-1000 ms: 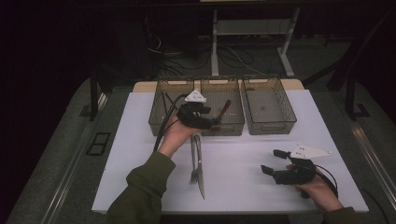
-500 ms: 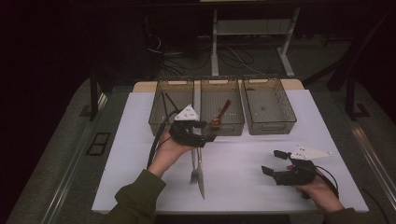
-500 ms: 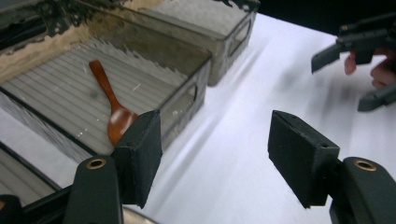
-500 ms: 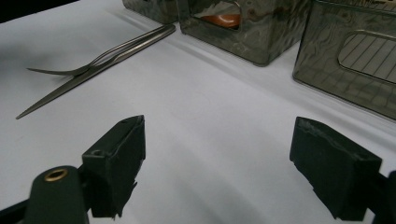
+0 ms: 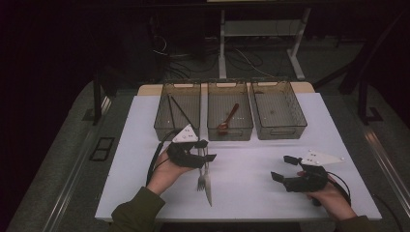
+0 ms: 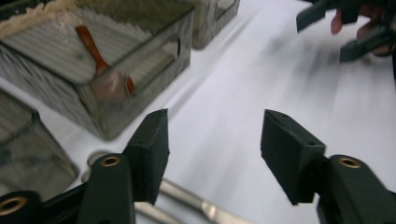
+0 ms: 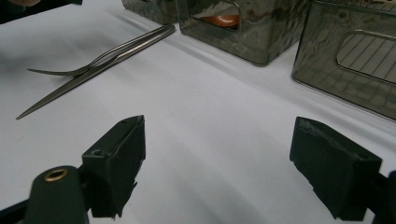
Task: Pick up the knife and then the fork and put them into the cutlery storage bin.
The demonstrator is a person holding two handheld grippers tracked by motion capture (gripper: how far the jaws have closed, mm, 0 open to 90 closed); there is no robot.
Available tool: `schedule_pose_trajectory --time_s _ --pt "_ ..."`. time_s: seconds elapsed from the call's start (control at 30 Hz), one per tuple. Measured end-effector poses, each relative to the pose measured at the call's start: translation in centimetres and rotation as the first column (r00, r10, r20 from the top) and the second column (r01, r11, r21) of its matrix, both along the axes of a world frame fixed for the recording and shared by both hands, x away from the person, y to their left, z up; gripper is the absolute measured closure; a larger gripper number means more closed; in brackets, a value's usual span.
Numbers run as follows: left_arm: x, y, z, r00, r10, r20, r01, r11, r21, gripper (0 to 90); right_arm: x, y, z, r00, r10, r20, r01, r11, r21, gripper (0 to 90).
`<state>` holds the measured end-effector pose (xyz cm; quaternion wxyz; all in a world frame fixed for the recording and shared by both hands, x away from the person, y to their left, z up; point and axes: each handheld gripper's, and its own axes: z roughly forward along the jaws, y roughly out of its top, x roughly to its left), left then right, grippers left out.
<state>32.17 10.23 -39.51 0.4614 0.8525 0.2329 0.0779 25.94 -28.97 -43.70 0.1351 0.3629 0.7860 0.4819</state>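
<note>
A metal fork (image 5: 201,180) and a knife (image 5: 208,191) lie side by side on the white table sheet (image 5: 251,193), handles toward the bins. My left gripper (image 5: 207,151) hovers low over their handles. Its jaws have just been closing but still stand open (image 6: 212,130); the metal handles (image 6: 187,198) run under the left jaw and nothing is pressed between the pads. My right gripper (image 5: 281,167) rests open at the front right, and between its jaws (image 7: 219,140) is only bare sheet. In the right gripper view the fork (image 7: 116,49) and knife (image 7: 79,81) lie to the far left.
Three clear bins stand in a row at the back: the left bin (image 5: 178,121), the middle bin (image 5: 229,130) with a brown spoon (image 5: 227,118) in it, and the right bin (image 5: 280,128). In the left gripper view the spoon (image 6: 100,65) shows close by.
My left gripper has come back from the bins toward the person and down, to just above the cutlery handles. The right gripper has stayed where it was.
</note>
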Motion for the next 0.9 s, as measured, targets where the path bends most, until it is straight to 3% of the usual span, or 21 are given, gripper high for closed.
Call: schedule_pose_trajectory --time_s 0.23,0.47,0.73,0.9 --pt "-1.3 1.6 -1.5 0.9995 0.011 -0.028 -0.010 0.9992 0.037 67.2 0.0 0.1 0.0 1.0000 0.002 0.001 -0.002 1.000 -0.003 17.5" --pt "-1.0 1.9 -2.8 0.9967 -0.011 -0.081 0.017 0.9965 0.081 87.8 0.0 0.1 0.0 1.0000 0.002 0.002 -0.002 1.000 -0.003 17.6" --pt "-0.8 1.2 -4.0 0.9949 -0.021 -0.098 0.035 0.9890 0.144 88.7 0.0 0.1 0.0 1.0000 0.002 0.002 -0.002 1.000 -0.004 17.6" --pt "-0.6 0.8 -4.4 0.9945 -0.031 -0.100 0.046 0.9869 0.155 88.7 0.0 0.1 0.0 1.0000 0.001 0.002 -0.001 1.000 -0.005 17.6"
